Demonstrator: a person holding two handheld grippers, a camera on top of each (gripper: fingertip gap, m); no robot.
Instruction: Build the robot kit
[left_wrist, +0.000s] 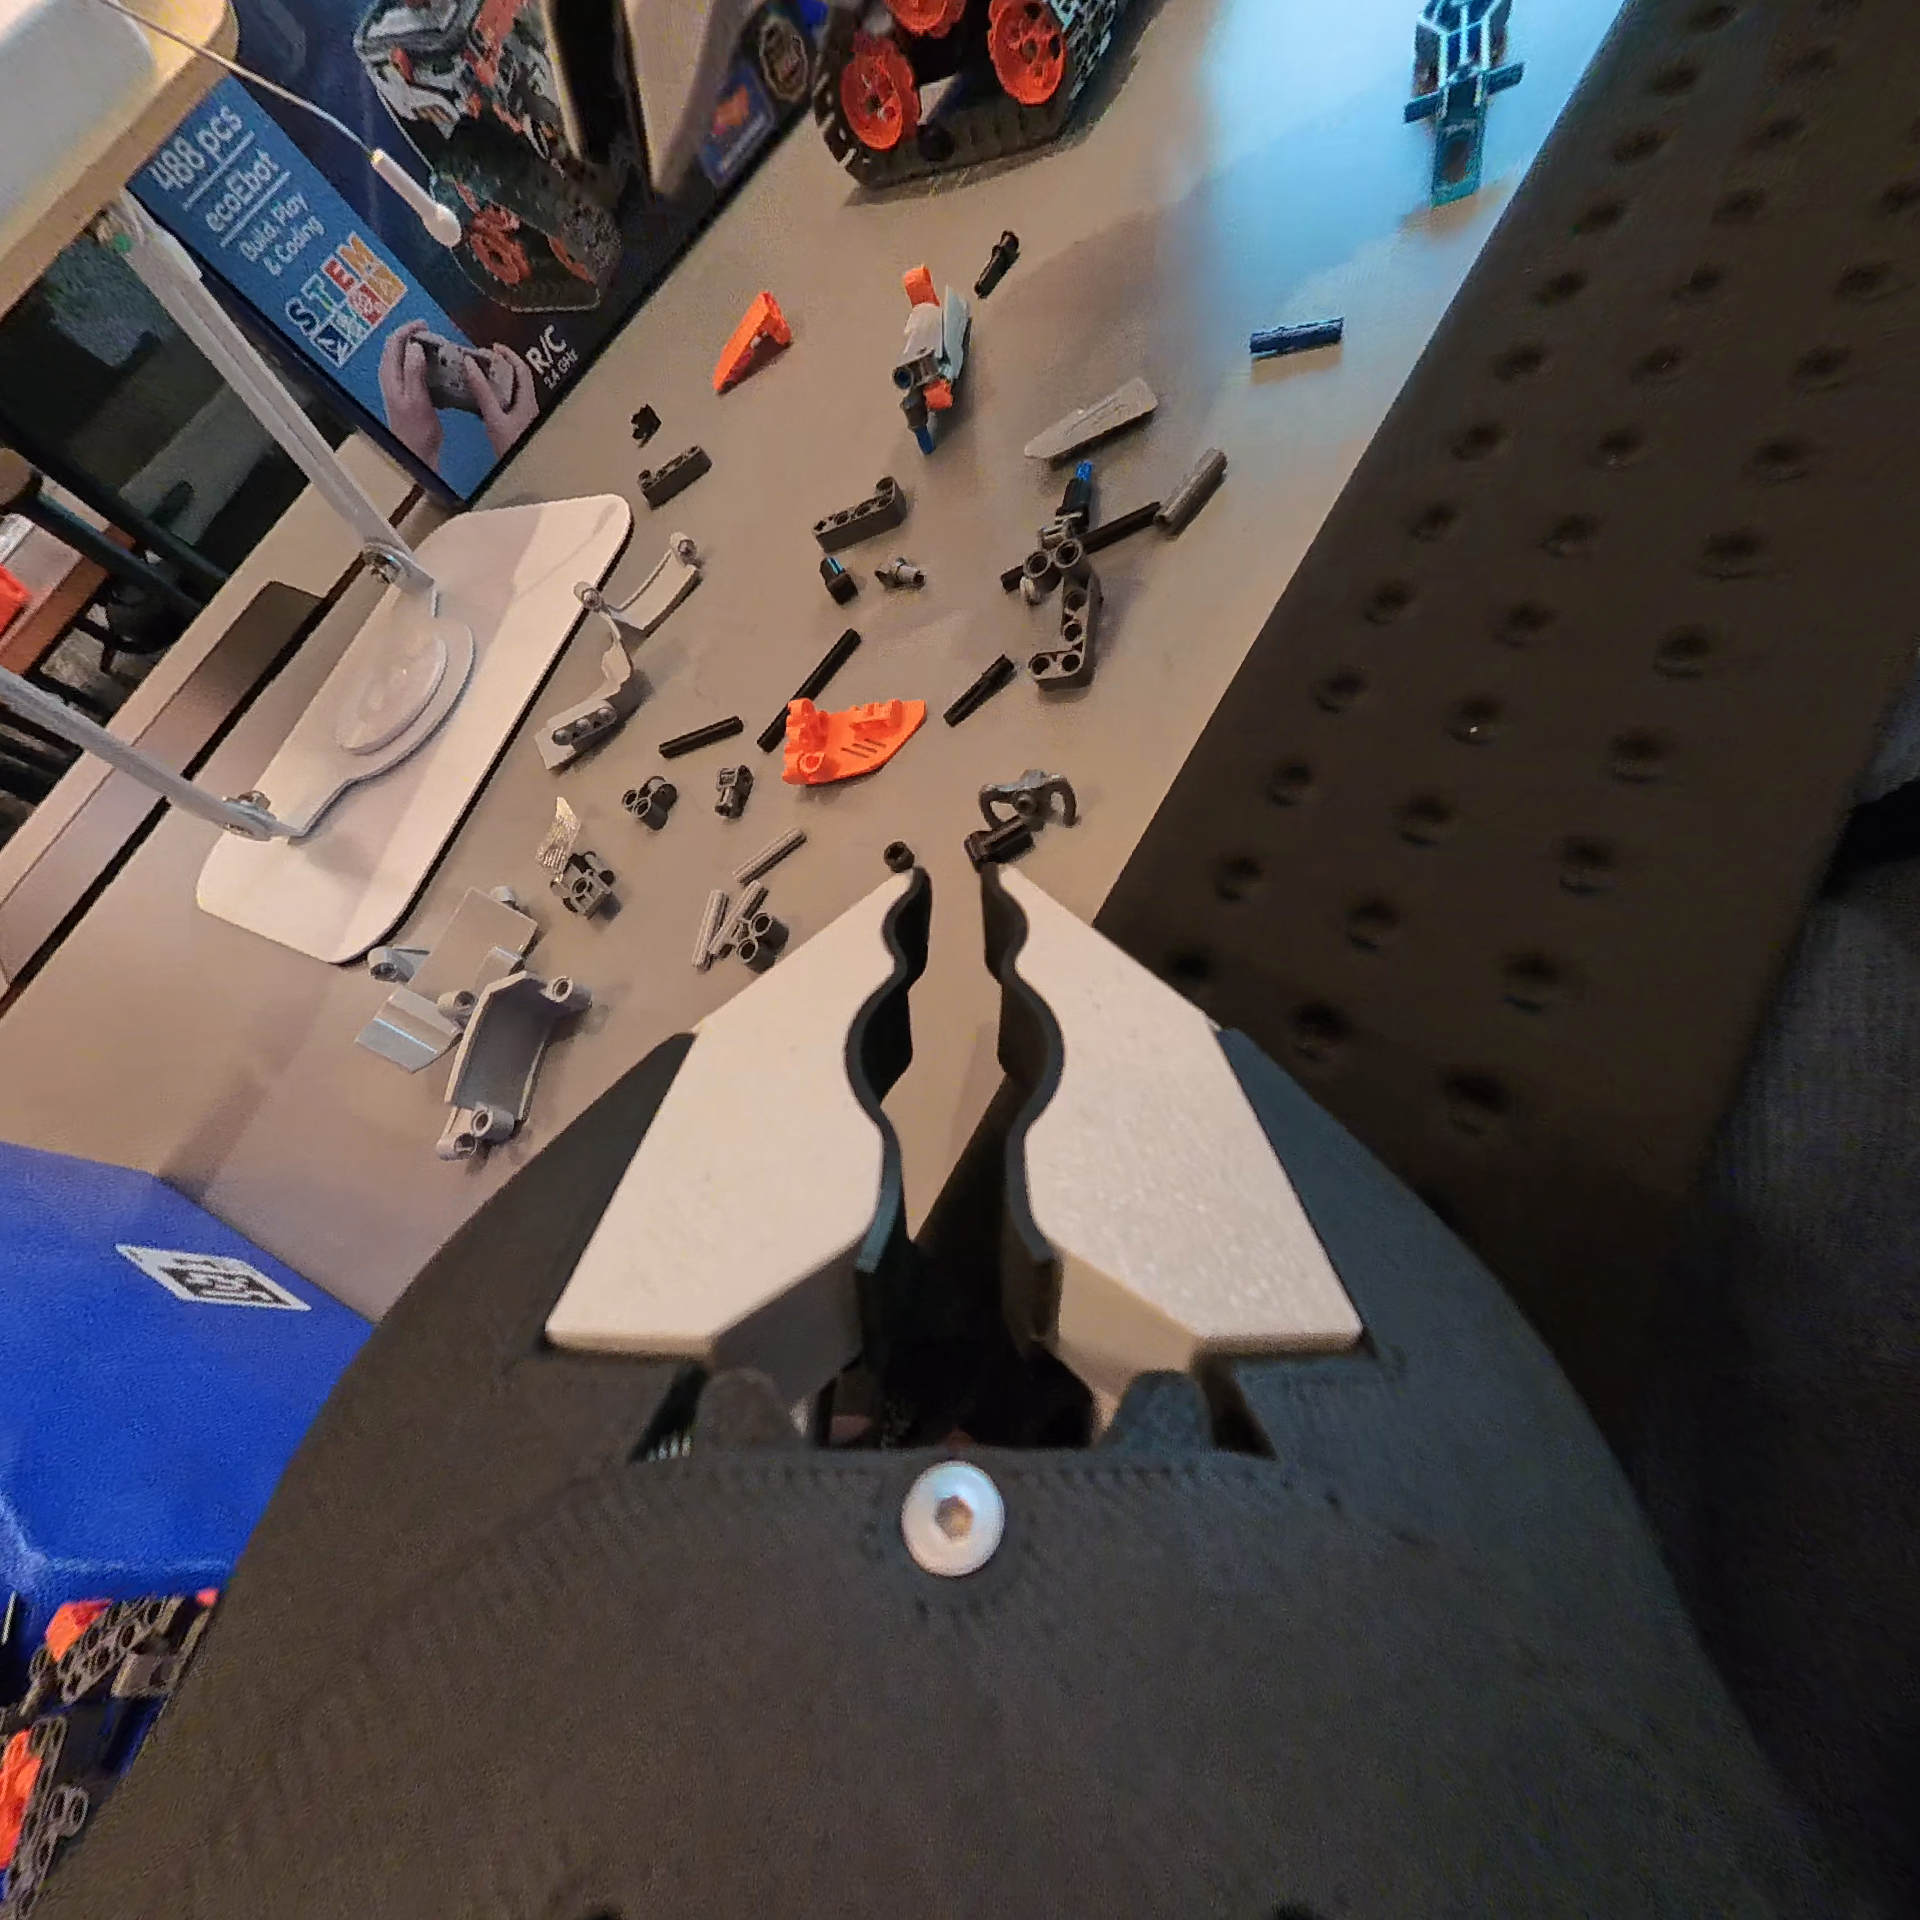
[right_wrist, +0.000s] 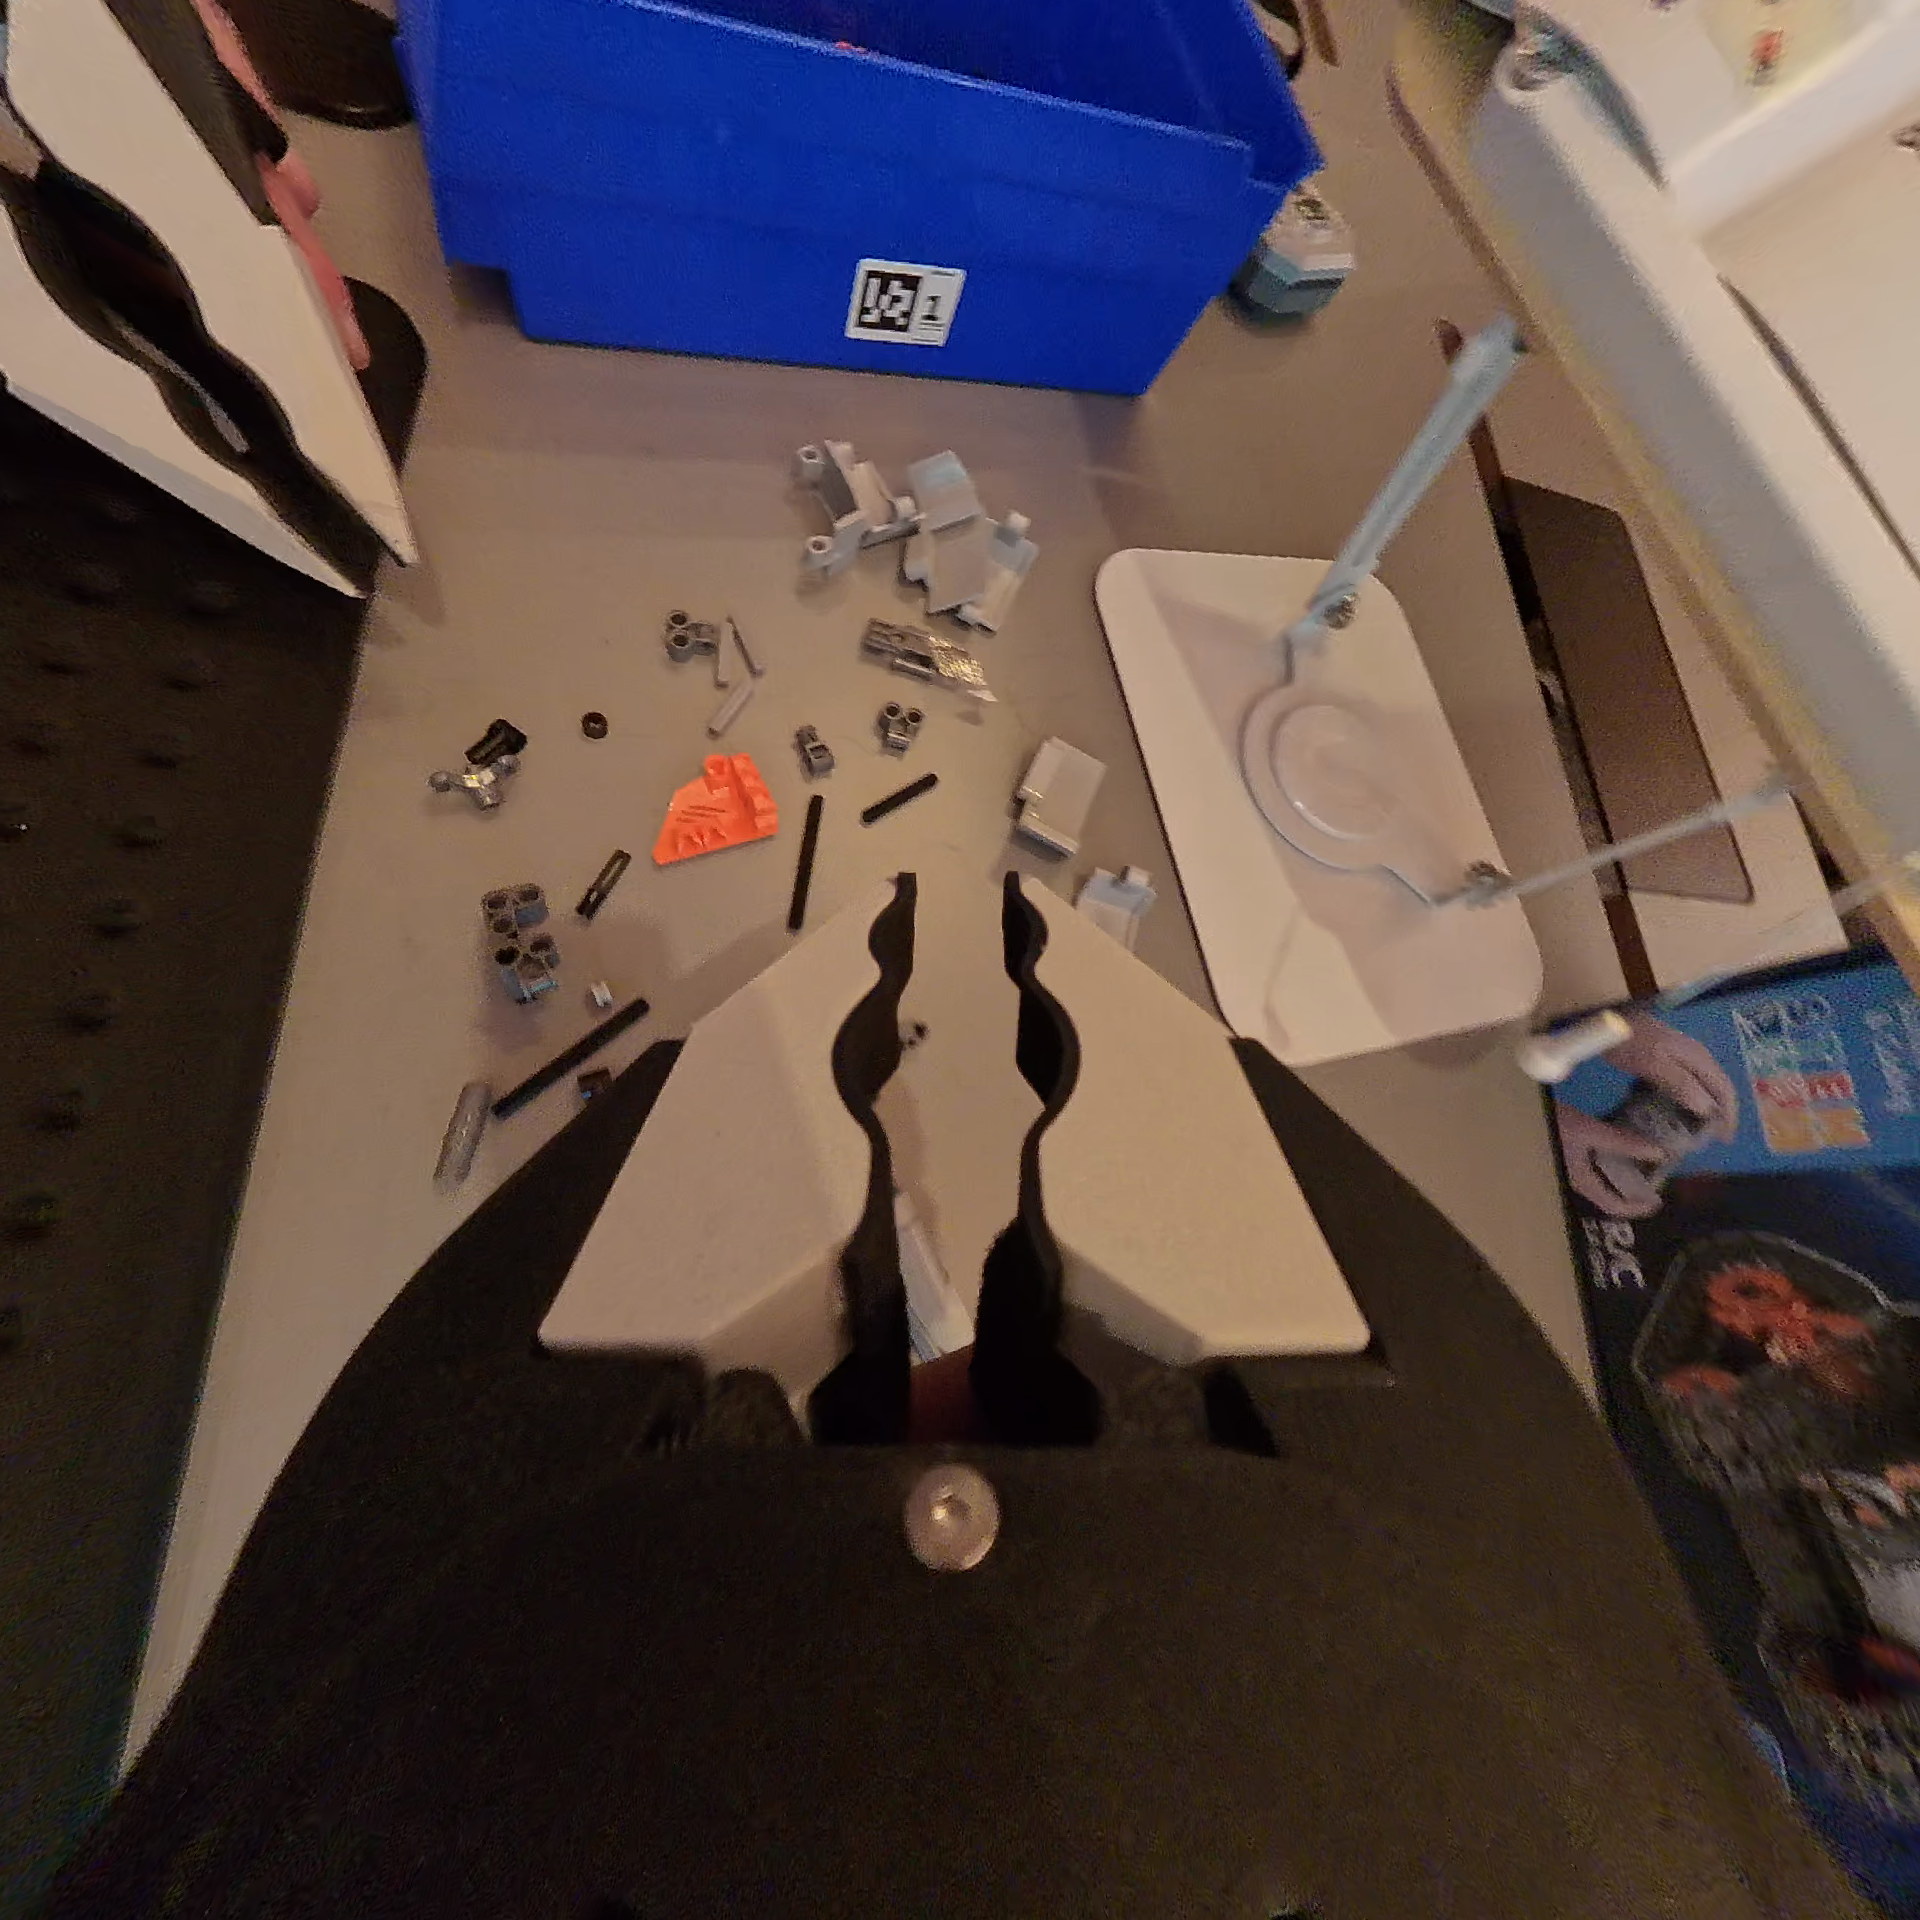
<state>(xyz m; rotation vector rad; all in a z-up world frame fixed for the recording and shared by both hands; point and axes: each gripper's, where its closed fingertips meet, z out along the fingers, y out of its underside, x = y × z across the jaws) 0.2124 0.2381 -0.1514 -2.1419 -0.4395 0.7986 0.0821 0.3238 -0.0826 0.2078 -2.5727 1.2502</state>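
Left wrist view alone showed the tracked model (left_wrist: 940, 88) at the table's far end and a perforated black panel (left_wrist: 1558, 644) along the right; the left gripper (left_wrist: 954, 878) hovered slightly parted and empty over loose parts, a black bush (left_wrist: 899, 856) nearest its tips, an orange panel (left_wrist: 847, 740) just beyond; right wrist view alone showed the blue bin (right_wrist: 831, 197) whole, the white tray (right_wrist: 1320, 935) to the right; the right gripper (right_wrist: 958, 883) hung slightly open, holding nothing, near a black axle (right_wrist: 803, 860).
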